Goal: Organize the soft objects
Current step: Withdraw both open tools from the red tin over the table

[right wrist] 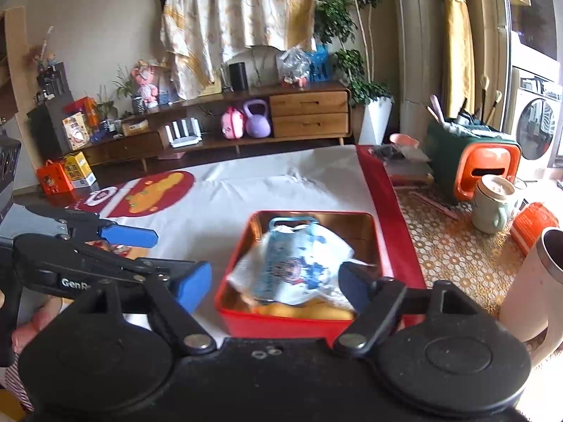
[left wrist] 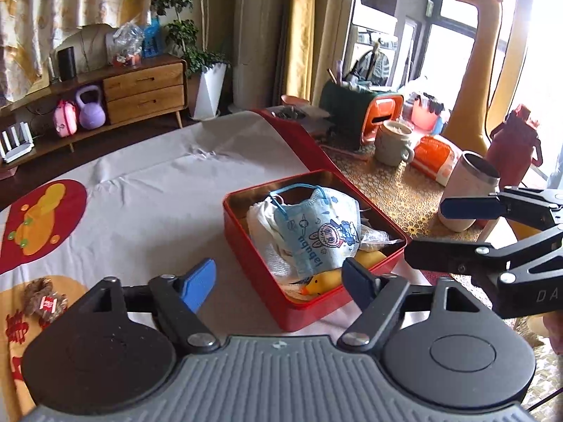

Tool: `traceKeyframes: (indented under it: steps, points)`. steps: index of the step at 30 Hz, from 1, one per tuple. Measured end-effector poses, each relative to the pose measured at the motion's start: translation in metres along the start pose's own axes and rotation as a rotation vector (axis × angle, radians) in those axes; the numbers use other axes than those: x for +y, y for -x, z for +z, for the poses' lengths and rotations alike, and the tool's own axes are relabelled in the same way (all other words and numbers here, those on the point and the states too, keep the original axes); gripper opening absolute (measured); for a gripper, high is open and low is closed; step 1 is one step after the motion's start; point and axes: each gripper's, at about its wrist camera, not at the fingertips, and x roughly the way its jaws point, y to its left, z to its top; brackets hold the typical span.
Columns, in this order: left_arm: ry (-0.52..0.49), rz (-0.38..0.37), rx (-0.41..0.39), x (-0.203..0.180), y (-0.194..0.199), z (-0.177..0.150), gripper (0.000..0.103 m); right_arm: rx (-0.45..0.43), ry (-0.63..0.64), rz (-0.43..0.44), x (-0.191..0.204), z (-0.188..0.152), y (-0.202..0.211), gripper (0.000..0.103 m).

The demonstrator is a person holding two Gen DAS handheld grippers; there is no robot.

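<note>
Red-painted metal, the open tin (left wrist: 309,302) sits on the white cloth (left wrist: 158,190) and serves as the landmark here; it stands just beside the cloth's red border, with the gold-patterned table mat (left wrist: 394,190) beyond that edge. Inside the tin lies a heap of soft things: a light blue child's face mask (left wrist: 316,232) printed with a cartoon rabbit on top, a white towel (left wrist: 267,242) under it toward the tin's left wall, a crinkled clear wrapper (left wrist: 373,237) toward the right wall, and a yellow duck toy (left wrist: 318,283) at the near wall. The left gripper (left wrist: 278,283) hovers at the tin's near-left corner with its blue pads spread wide and nothing between them; its right pad is over the near rim, its left pad is out over the cloth. The right gripper (right wrist: 274,286) is at the tin's near side, also spread wide and empty, with its right pad over the tin's interior close to the mask, which looks blurred in that view; whether the pad touches the mask cannot be told. Left of the tin, well apart on the cloth, lies a small brown fuzzy item with a red tag (left wrist: 44,300). Right of the tin, on the mat, stand a pale green mug (left wrist: 392,144) and a white tumbler (left wrist: 466,193).
</note>
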Motion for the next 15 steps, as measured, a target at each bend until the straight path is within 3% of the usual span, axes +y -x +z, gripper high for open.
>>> traceKeyframes:
  steps: [8, 15]
  points:
    - [0.06, 0.02, -0.069, 0.024, 0.055, -0.016, 0.083, -0.016, 0.043, 0.052, 0.046, 0.004, 0.013, 0.09]
    - [0.12, 0.031, -0.084, 0.057, 0.085, -0.033, 0.085, -0.023, 0.072, 0.103, 0.091, 0.008, 0.008, 0.1]
